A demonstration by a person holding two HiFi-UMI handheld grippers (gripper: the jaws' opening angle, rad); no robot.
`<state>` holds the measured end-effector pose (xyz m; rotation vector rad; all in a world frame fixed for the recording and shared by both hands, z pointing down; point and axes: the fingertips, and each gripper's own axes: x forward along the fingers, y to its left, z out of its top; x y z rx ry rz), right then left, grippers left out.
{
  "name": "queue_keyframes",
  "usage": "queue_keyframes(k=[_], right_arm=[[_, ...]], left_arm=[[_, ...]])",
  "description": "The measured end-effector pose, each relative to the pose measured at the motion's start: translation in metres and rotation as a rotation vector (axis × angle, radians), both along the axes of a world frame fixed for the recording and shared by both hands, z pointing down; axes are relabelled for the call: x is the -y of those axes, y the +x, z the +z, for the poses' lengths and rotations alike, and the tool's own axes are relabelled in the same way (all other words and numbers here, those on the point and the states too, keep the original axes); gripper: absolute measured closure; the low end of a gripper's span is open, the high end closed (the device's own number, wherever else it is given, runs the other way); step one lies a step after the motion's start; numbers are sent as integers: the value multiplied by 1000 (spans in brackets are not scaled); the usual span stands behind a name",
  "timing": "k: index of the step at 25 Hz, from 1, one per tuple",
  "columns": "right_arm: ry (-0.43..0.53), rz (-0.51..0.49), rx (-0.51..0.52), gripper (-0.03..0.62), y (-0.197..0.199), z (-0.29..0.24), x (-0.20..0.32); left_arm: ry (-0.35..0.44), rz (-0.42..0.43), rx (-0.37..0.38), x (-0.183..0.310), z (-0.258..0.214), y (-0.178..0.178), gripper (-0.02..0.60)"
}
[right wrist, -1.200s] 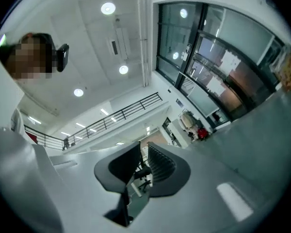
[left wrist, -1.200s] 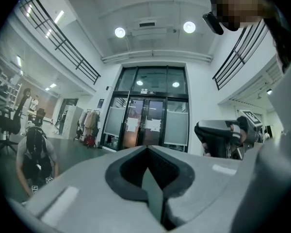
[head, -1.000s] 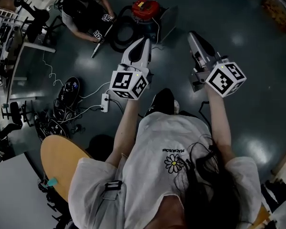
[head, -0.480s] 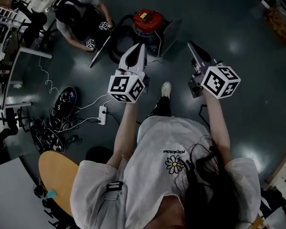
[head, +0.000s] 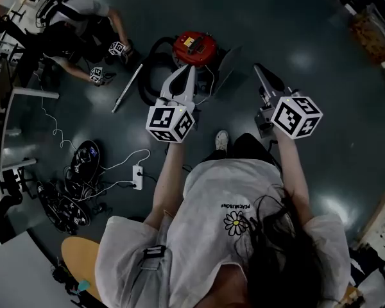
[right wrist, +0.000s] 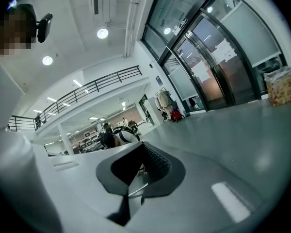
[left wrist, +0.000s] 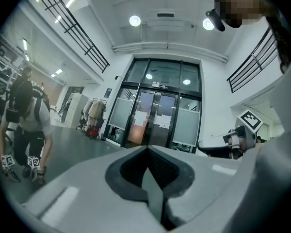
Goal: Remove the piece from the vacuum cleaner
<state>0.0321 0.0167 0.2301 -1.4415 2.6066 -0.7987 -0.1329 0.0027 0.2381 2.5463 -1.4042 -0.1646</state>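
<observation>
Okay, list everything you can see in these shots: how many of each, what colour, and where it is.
vacuum cleaner: one, red, on the floor ahead
hose: one, black, looped left of the vacuum cleaner
wand: one, silver, lying on the floor left of the hose
power strip: one, white, on the floor at left, white cable attached
cable pile: one tangle, black, floor at far left
other person: one, crouched at top left
round tabletop: one, tan, bottom left
left claw: one, white, shut, empty
right claw: one, pale grey, shut, empty
</observation>
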Motion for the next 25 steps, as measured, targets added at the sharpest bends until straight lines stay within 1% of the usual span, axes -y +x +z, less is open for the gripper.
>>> queue_keyframes(k=[5, 10, 13, 16, 18, 21, 23, 25], right_arm=[[-60, 13, -28, 572, 3, 19, 33], [-78, 5, -24, 572, 10, 38, 81], [-104, -3, -15, 572, 16, 52, 110], [-138, -12, -32, 572, 24, 64, 147], [-159, -15, -38, 572, 30, 73, 173], [-200, -6, 10, 572, 43, 88, 210], [-231, -1, 29, 572, 52, 101, 235], [-267, -5, 25, 572, 53, 121, 256]], left_arm=[[-36, -2, 4, 33, 12, -7, 580], [-71, -11, 23, 77, 32, -4, 580], [-91, -12, 51, 103, 41, 4, 580], [-121, -8, 78, 141, 51, 13, 581], [-153, -6, 94, 169, 62, 20, 580], [-205, 2, 125, 207, 84, 33, 580], [-238, 14, 156, 232, 100, 41, 580], [-275, 31, 191, 255, 122, 44, 580]])
